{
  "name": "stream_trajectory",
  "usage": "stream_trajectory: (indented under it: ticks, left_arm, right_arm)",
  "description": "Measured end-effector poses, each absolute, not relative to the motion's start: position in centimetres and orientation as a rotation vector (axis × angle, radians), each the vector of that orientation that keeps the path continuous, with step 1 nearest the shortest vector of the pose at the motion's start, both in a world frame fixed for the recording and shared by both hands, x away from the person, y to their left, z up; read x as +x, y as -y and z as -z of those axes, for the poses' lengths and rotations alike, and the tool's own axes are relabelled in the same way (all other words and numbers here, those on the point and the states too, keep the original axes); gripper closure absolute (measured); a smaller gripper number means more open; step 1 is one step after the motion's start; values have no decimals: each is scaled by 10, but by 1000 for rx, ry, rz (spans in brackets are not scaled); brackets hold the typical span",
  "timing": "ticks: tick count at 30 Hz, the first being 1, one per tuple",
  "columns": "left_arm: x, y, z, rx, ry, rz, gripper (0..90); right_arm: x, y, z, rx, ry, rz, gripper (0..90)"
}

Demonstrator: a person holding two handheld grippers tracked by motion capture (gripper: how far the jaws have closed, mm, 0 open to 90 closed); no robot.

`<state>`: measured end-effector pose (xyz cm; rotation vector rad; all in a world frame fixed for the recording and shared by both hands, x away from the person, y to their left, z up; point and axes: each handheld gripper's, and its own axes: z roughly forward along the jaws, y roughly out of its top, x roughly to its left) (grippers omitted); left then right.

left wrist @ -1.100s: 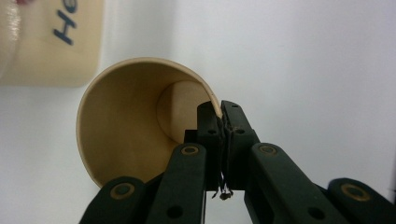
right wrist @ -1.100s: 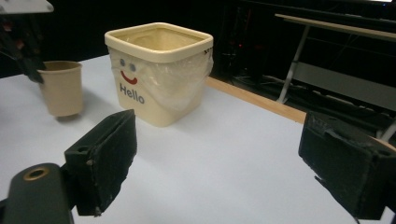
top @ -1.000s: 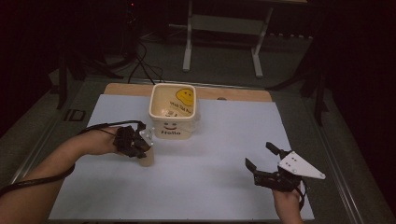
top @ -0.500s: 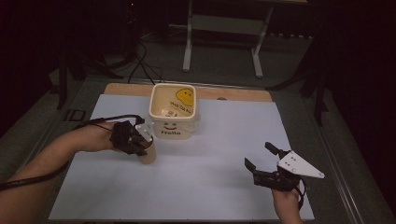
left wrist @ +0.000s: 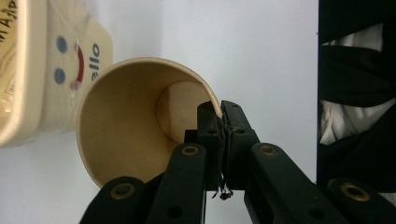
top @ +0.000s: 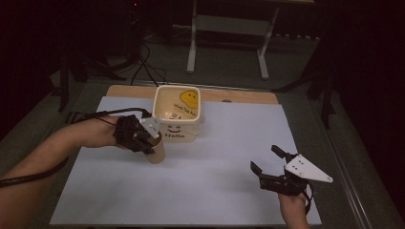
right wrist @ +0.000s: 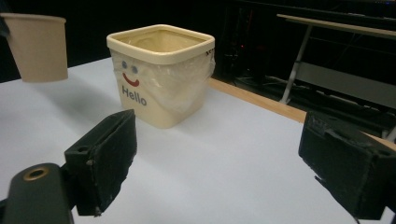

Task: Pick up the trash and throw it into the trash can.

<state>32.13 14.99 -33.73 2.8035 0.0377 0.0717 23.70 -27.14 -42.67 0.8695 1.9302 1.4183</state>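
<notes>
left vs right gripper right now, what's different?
The left gripper is shut, its fingers pinching the rim of the paper cup; the right gripper is open and holds nothing. The left one sits close beside the cream "Hello" tub; the right one is well away from it, near the front right of the white sheet. Both are hand-held, with black fingers.

cup [left wrist: 135,135]: matt tan paper | bin [right wrist: 161,74]: smooth cream plastic, clear film liner | table edge [right wrist: 261,105]: wood
</notes>
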Motion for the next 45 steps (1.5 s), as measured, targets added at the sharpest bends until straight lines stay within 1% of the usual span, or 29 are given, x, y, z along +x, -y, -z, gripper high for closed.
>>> stream_trajectory:
  ticks: [7, 17, 29, 41, 45]
  left_arm:
    - [323, -146, 320, 2784, -27, -75, 891]
    - [326, -135, 296, 2787, 17, -113, 891]
    - [330, -127, 276, 2799, 37, -148, 891]
    - [345, -121, 256, 2799, 12, -170, 890]
    - [350, -116, 252, 2800, 27, -171, 890]
  right_arm:
    - [237, 272, 427, 870, -1929, -1419, 116]
    - [237, 273, 427, 874, -1925, -1426, 115]
    - [236, 274, 427, 878, -1922, -1431, 116]
    - [236, 272, 427, 868, -1925, -1429, 115]
    - [235, 273, 427, 869, -1926, -1427, 116]
